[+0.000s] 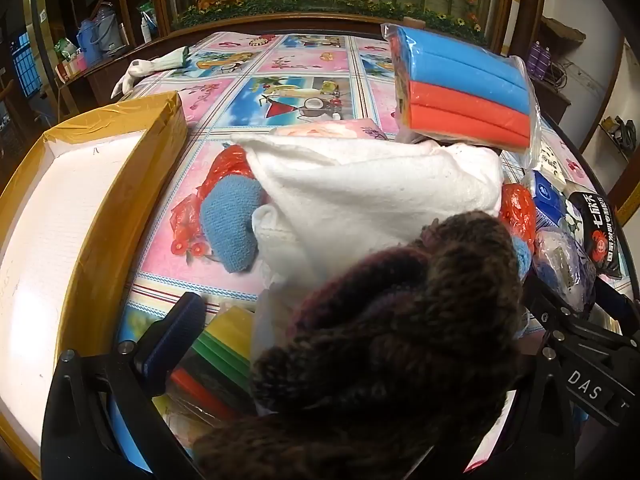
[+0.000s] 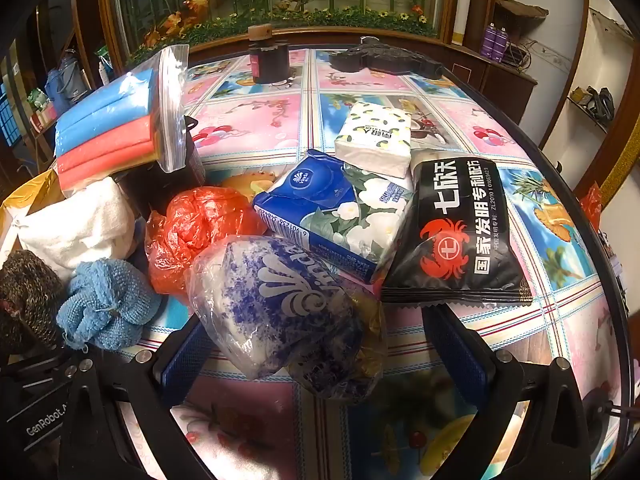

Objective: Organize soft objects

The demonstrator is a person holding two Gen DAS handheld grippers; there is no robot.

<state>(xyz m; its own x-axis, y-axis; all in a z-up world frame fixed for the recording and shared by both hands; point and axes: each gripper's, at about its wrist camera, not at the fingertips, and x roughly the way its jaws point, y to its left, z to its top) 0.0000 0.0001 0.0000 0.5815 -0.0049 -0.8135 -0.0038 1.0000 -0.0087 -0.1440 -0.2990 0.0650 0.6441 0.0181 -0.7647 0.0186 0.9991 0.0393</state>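
A dark brown knitted piece (image 1: 392,344) fills the space between my left gripper's (image 1: 360,320) fingers; it also shows at the left edge of the right wrist view (image 2: 24,296). The jaws stand wide and I cannot tell if they press it. Behind it lie a white towel (image 1: 360,192), a blue knit cloth (image 1: 232,224) and a bagged blue-and-orange sponge pack (image 1: 464,92). My right gripper (image 2: 324,352) is open around a blue-and-white plastic-wrapped bundle (image 2: 276,304) on the table.
A yellow-taped box with a white inside (image 1: 80,208) stands at the left. Tissue packs (image 2: 340,212), a black crab-print packet (image 2: 456,232), an orange plastic bag (image 2: 200,224), a dark jar (image 2: 268,60) and a black object (image 2: 384,60) lie on the patterned tablecloth (image 2: 552,320).
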